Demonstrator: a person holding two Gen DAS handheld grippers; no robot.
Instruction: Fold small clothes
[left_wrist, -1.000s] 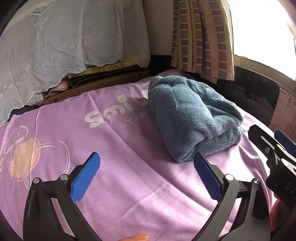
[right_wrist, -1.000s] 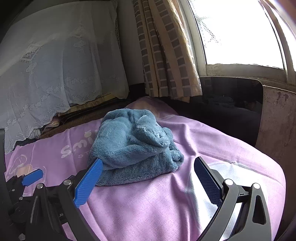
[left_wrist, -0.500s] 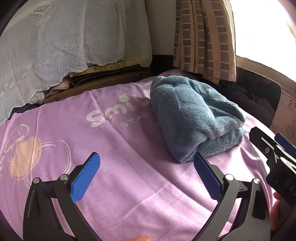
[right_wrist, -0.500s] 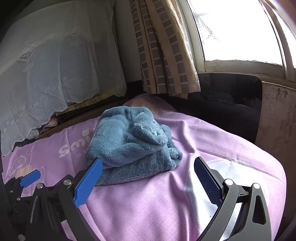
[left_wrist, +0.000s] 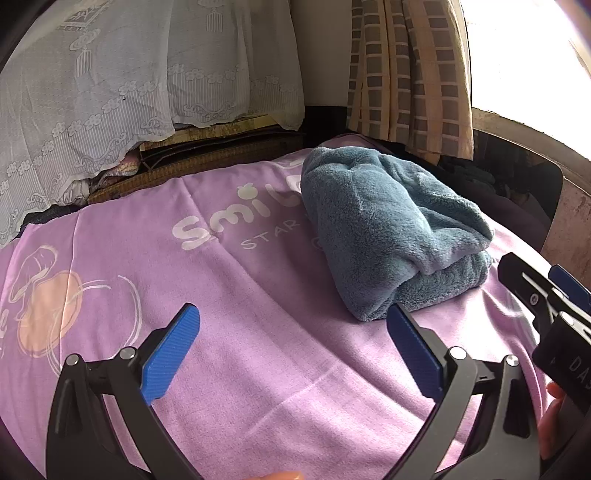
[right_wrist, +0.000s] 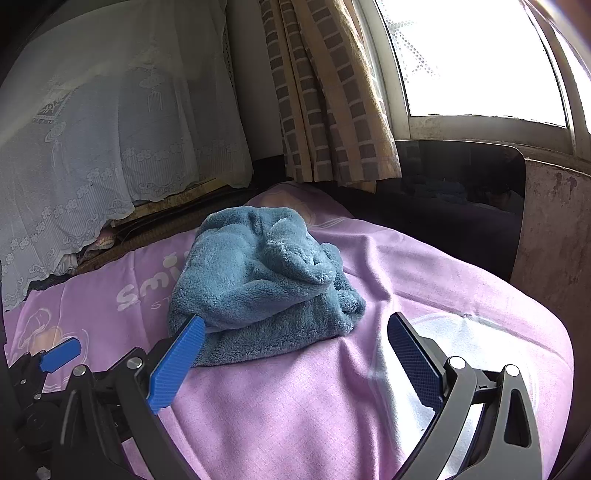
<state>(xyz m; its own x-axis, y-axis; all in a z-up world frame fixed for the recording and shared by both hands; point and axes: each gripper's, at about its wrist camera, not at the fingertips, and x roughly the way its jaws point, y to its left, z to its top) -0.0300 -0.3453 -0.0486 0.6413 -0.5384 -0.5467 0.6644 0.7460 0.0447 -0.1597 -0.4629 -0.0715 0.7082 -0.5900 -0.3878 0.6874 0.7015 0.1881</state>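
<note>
A fluffy blue-grey garment (left_wrist: 388, 229) lies folded into a thick bundle on the purple printed sheet (left_wrist: 229, 295). It also shows in the right wrist view (right_wrist: 262, 280). My left gripper (left_wrist: 291, 332) is open and empty, held above the sheet in front of and left of the bundle. My right gripper (right_wrist: 295, 339) is open and empty, just in front of the bundle, its left pad (right_wrist: 177, 362) close to the bundle's near edge. The right gripper also appears at the right edge of the left wrist view (left_wrist: 546, 295).
A white lace cover (left_wrist: 129, 81) drapes over stacked things behind the sheet. A checked curtain (right_wrist: 325, 92) hangs by a bright window (right_wrist: 480, 59). A dark panel (right_wrist: 461, 177) stands at the back right. The sheet drops off at the right (right_wrist: 535, 350).
Both grippers have drawn back slightly and tilted; the bundle sits a little farther off in both views. The bundle itself has not moved. Both jaws stay open.
</note>
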